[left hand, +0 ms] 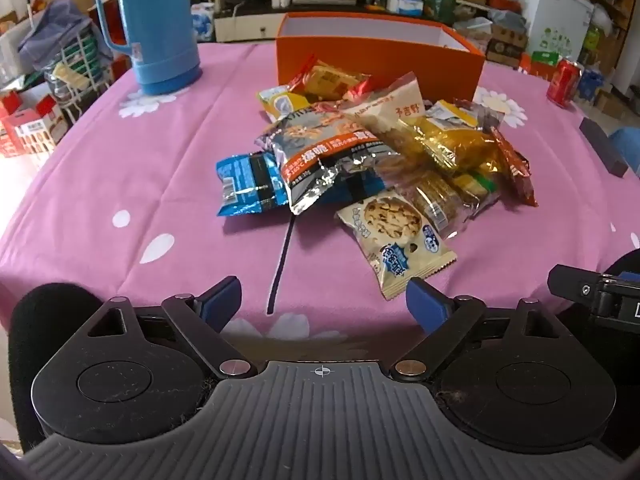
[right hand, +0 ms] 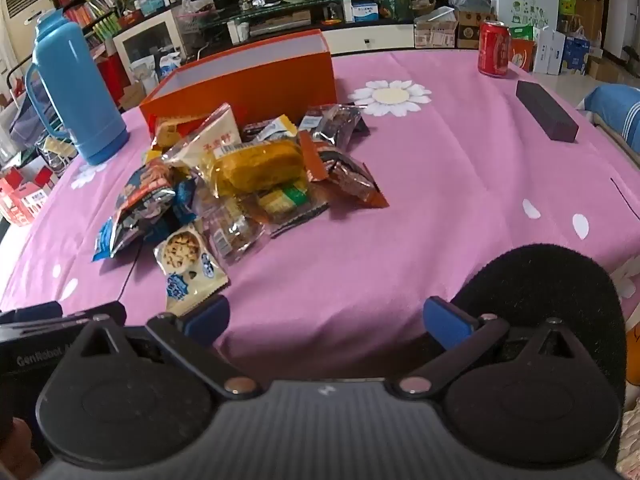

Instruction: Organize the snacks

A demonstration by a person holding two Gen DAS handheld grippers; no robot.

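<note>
Both grippers hang wide and empty over the near edge of the bench: the left gripper sits just short of the cookie packet, and the right gripper spreads over bare pink cloth to the side of the pile. Beyond them the snack packets lie heaped and overlapping, touching the front wall of the open orange box, which looks empty from here. A sensible start is probably the cookie packet, since it lies outermost; pinch it by a crimped edge so neighbours stay put. A blue flask and red can stand well apart.
</note>
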